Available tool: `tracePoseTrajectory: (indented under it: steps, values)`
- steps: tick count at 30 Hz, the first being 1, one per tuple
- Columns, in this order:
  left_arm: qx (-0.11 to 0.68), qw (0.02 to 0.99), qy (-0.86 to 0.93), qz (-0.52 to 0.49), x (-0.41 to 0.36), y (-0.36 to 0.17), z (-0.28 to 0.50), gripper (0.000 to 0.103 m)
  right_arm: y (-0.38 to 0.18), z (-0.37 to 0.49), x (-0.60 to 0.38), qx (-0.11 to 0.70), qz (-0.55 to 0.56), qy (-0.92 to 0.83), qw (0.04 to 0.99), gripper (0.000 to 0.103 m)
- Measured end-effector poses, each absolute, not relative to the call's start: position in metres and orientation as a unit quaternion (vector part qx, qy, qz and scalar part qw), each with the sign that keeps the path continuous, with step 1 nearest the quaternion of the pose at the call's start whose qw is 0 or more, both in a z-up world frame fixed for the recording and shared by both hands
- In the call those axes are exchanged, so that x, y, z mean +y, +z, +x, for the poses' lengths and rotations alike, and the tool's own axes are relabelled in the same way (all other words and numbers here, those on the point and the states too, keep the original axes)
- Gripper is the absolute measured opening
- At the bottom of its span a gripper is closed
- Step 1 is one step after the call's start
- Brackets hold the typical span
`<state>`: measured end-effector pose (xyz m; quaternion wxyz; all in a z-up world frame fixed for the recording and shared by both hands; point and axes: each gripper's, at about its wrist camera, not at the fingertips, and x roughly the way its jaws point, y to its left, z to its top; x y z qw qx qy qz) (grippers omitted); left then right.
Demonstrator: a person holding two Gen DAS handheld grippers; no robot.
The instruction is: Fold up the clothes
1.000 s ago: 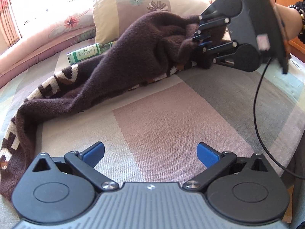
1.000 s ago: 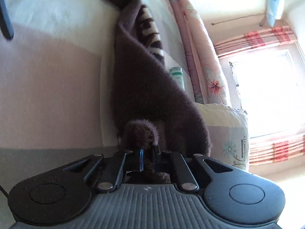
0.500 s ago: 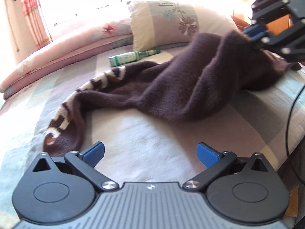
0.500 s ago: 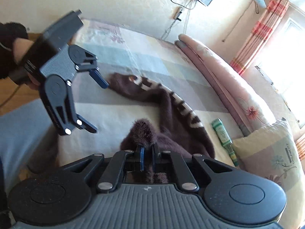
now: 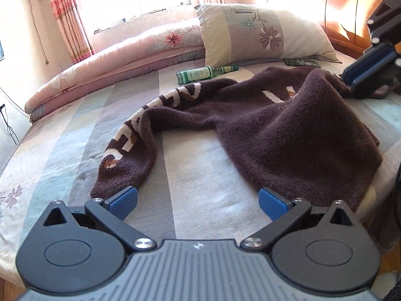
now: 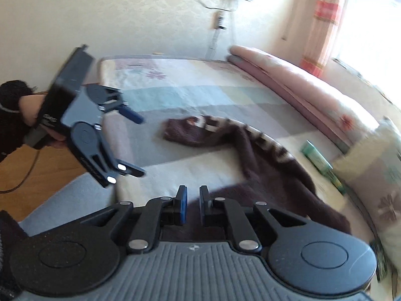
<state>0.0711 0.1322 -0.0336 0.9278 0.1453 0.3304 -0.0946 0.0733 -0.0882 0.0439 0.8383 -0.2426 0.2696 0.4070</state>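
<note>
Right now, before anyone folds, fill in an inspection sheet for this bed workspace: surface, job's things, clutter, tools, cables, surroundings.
Surface: bed sheet, pastel blocks, lightly wrinkled.
Job's things: brown sweater with a white-patterned band, rumpled and unfolded.
Clutter: green bottle lying in front of the pillow; rolled quilt along the far edge.
Tools: left tool wide open and empty; right tool narrowly parted, gripping nothing.
Cables: cable over the wooden floor below the left tool.
Surroundings: curtains, bright window, wooden headboard.
</note>
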Motion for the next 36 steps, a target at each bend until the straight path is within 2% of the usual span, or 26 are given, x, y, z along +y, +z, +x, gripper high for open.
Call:
tracePoseTrajectory:
  steps: [5, 11, 16, 17, 19, 20, 21, 22, 23, 24, 27, 36]
  values:
    - [0.329, 0.921, -0.137, 0.159, 0.1, -0.038, 0.083, 0.102, 0.0, 0.1, -0.197, 0.364, -0.141, 0.241, 0.889, 0.014]
    - [0.342, 0.903, -0.198, 0.167, 0.043, -0.048, 0.095, 0.102, -0.088, 0.103, -0.324, 0.452, 0.051, 0.109, 0.884, 0.02]
    - [0.359, 0.886, -0.237, 0.171, -0.003, -0.058, 0.102, 0.102, -0.136, 0.113, -0.336, 0.451, 0.178, 0.133, 0.865, 0.038]
    - [0.363, 0.883, -0.241, 0.172, -0.01, -0.06, 0.102, 0.102, -0.144, 0.116, -0.334, 0.447, 0.197, 0.143, 0.861, 0.039]
    - [0.374, 0.878, -0.246, 0.171, -0.02, -0.063, 0.102, 0.102, -0.15, 0.125, -0.321, 0.435, 0.206, 0.157, 0.863, 0.047]
    - [0.379, 0.875, -0.247, 0.173, -0.025, -0.065, 0.102, 0.102, -0.153, 0.13, -0.314, 0.428, 0.21, 0.163, 0.864, 0.047]
    - [0.382, 0.873, -0.246, 0.178, -0.028, -0.067, 0.101, 0.102, -0.153, 0.134, -0.307, 0.427, 0.198, 0.162, 0.867, 0.046]
    - [0.384, 0.872, -0.242, 0.183, -0.031, -0.068, 0.101, 0.102, -0.153, 0.138, -0.3, 0.425, 0.185, 0.161, 0.871, 0.04]
    - [0.386, 0.871, -0.238, 0.186, -0.032, -0.069, 0.101, 0.102, -0.153, 0.142, -0.294, 0.424, 0.172, 0.16, 0.875, 0.03]
    - [0.389, 0.871, -0.234, 0.19, -0.033, -0.07, 0.102, 0.102, -0.15, 0.141, -0.291, 0.424, 0.165, 0.16, 0.876, 0.016]
    - [0.392, 0.872, -0.225, 0.191, -0.031, -0.071, 0.101, 0.102, -0.14, 0.134, -0.285, 0.42, 0.15, 0.165, 0.88, 0.014]
    - [0.39, 0.877, -0.205, 0.195, -0.009, -0.067, 0.096, 0.102, -0.062, 0.056, -0.325, 0.411, 0.135, 0.177, 0.884, 0.013]
